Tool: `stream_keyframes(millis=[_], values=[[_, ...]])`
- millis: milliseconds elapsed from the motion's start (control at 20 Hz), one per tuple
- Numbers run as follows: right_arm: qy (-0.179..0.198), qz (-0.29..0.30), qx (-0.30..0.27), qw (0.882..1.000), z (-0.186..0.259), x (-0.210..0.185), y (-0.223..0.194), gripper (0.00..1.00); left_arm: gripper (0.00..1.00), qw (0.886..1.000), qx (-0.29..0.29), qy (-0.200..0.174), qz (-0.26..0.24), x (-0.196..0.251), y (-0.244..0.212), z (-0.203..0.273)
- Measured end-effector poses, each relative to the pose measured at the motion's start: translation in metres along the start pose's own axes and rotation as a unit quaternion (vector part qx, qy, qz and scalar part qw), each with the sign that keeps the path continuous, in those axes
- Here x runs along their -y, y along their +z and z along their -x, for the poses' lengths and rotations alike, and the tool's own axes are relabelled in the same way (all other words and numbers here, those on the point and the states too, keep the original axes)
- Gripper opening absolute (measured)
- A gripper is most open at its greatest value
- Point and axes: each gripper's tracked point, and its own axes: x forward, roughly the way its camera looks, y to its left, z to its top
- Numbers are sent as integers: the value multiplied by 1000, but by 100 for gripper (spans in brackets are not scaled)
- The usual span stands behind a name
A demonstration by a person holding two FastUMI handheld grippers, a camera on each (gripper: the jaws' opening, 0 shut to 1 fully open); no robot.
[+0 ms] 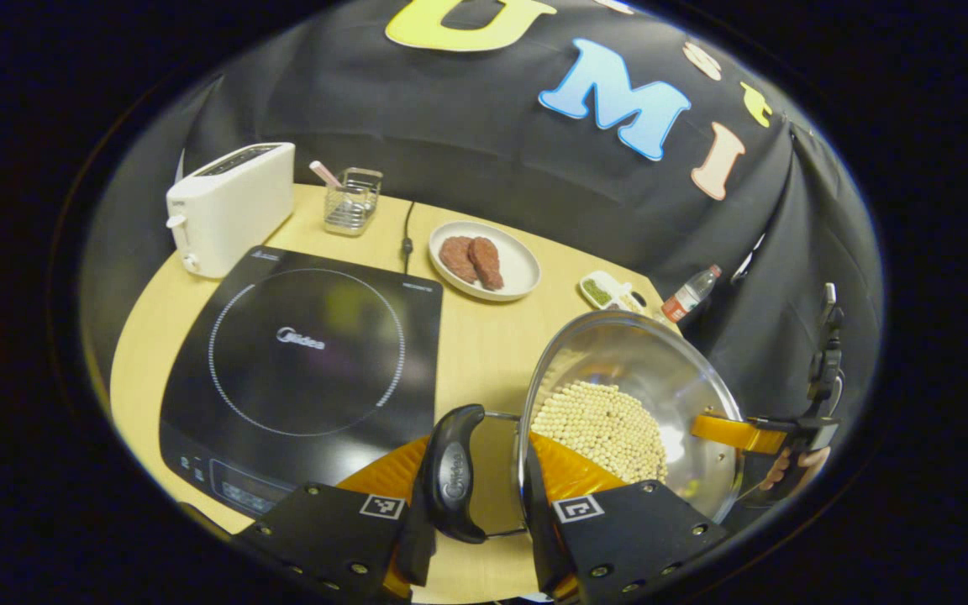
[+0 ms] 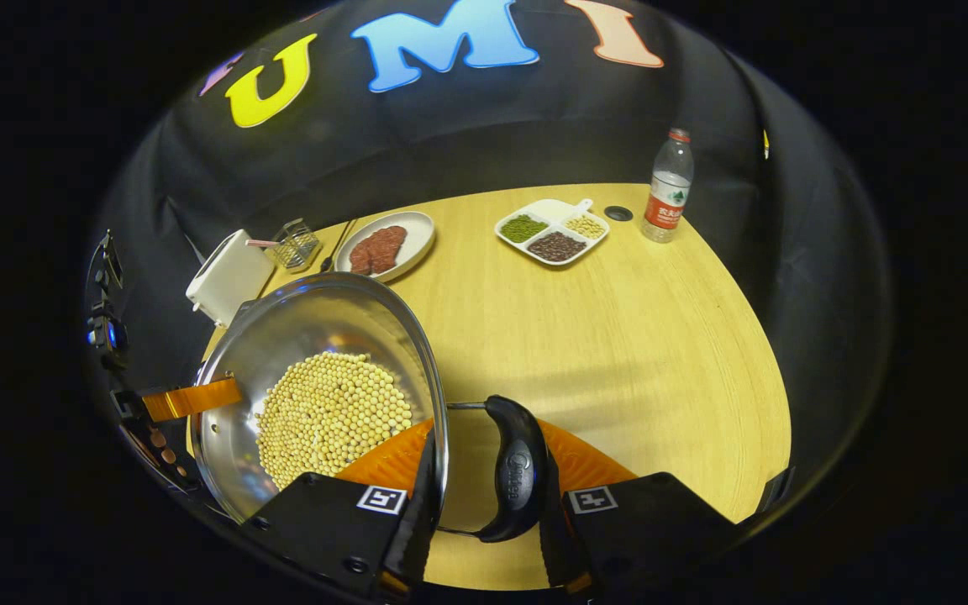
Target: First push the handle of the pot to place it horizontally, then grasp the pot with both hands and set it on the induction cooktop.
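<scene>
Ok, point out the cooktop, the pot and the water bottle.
cooktop (image 1: pixel 307 353): left gripper view, middle of its glass top.
pot (image 2: pixel 316 336): right gripper view, bare inner wall.
water bottle (image 2: pixel 667 197): right gripper view, its label.

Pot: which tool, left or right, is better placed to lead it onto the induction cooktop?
Left. The induction cooktop lies beside the left tool, which straddles a pot handle.

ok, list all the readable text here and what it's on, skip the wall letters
"Midea": centre of the induction cooktop.
"Midea": black handle of the pot, printed sideways.
Logo on the pot's other handle: looks the same, too blurred to be sure.
Small print at the cooktop's corners and front panel: too small to read.
Water bottle label: too small to read.
</scene>
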Motion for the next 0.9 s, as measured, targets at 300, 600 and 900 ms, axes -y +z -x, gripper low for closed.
stream_keyframes(millis=[300,600,900], values=[[16,9,11,1000,-5,-70,11,53,49,1000,18,7,3,-65,28,35],[28,9,16,999,-16,-127,24,53,53,999,29,15,4,-119,55,54],[33,14,18,999,-36,-175,35,55,49,999,36,21,5,-171,77,57]])
